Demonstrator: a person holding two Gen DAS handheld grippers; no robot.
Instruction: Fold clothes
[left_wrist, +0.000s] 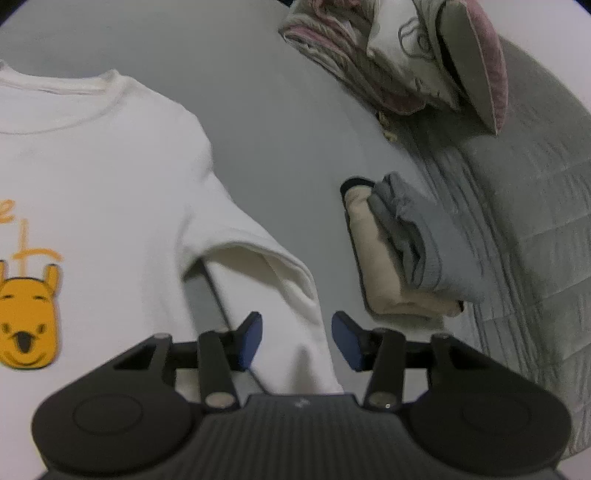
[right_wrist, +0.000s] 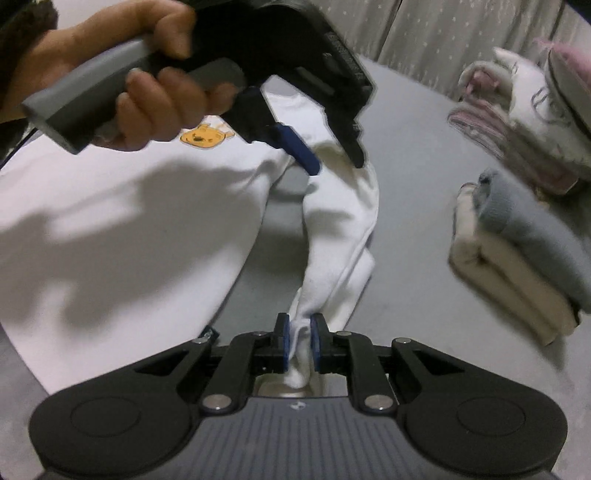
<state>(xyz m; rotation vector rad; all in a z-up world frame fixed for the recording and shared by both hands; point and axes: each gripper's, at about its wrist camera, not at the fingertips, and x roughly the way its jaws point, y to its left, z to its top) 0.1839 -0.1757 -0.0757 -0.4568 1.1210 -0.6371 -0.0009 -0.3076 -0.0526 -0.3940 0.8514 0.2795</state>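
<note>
The right gripper (right_wrist: 298, 341) was clamped on the cuff of the white sweatshirt (right_wrist: 110, 229), whose body lay spread flat to its left on the grey surface (right_wrist: 406, 229), while the left gripper (left_wrist: 297, 341) hovered with jaws apart over the sleeve (right_wrist: 340, 236) further up. The step in hand seemed to be a sleeve fold, so the next move probably called for carrying the cuff left across the body. Open grey room lay ahead; a folded stack (right_wrist: 517, 266) and a pink-and-white pile (right_wrist: 524, 122) crowded the right.
</note>
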